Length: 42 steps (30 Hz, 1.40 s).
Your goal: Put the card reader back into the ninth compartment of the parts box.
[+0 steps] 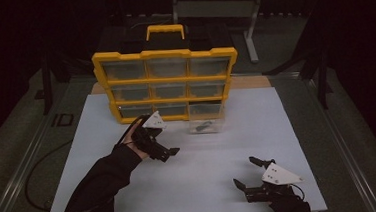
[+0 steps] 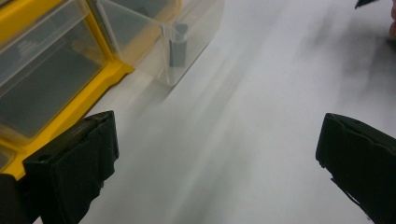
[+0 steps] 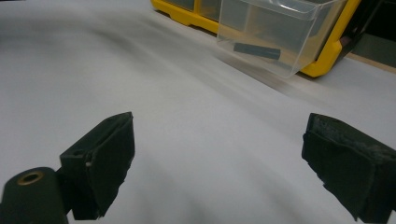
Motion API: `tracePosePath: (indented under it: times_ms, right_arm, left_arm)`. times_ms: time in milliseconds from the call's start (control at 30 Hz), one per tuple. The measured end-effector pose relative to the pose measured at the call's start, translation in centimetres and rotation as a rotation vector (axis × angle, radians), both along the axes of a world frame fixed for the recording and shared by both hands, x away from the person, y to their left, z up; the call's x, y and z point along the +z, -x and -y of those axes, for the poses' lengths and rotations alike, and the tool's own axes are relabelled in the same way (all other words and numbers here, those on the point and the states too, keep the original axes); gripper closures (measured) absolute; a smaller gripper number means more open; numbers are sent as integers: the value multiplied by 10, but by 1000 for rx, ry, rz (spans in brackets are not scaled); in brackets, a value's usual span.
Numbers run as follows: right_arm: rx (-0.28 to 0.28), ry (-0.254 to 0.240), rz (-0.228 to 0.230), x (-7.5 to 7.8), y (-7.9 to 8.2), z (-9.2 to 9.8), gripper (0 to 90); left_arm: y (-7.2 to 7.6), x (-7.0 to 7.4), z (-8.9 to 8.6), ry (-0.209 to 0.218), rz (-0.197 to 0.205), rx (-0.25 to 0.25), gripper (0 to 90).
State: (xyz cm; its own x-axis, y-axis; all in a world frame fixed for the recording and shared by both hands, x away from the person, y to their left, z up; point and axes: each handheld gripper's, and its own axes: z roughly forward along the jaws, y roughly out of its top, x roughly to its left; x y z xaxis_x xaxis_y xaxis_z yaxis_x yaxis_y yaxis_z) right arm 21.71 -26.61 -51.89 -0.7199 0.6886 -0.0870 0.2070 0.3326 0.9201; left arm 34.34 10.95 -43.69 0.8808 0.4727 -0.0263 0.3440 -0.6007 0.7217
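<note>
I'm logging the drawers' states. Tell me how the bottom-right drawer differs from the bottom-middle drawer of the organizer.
The bottom-right drawer is pulled out onto the white table; the bottom-middle drawer sits closed in the yellow organizer. The bottom-right drawer holds a small dark part; the bottom-middle drawer's contents cannot be made out. Both are clear plastic, in the same row.

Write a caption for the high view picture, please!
Two open grippers, left gripper and right gripper, hover before a yellow organizer with one drawer out.
</note>
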Motion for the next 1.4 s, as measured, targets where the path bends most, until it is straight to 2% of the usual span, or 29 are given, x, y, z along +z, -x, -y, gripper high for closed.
tracePosePath:
  times_ms: [300,433,833,933,1400]
  right_arm:
    - [3,2,1,0,0,0,96]
    - [3,1,0,0,0,0,96]
    - [2,11,-6,-1,0,-2,96]
    - [0,11,-6,-1,-1,-2,96]
    - [3,19,-6,-1,0,-2,96]
  left_arm:
    - [17,-10,-15,-1,14,2,4]
    - [23,-15,-25,-4,18,22,4]
    - [43,-32,-53,21,20,69,4]
    - [47,-35,-59,39,16,80,4]
    - [69,-47,-78,43,38,120,4]
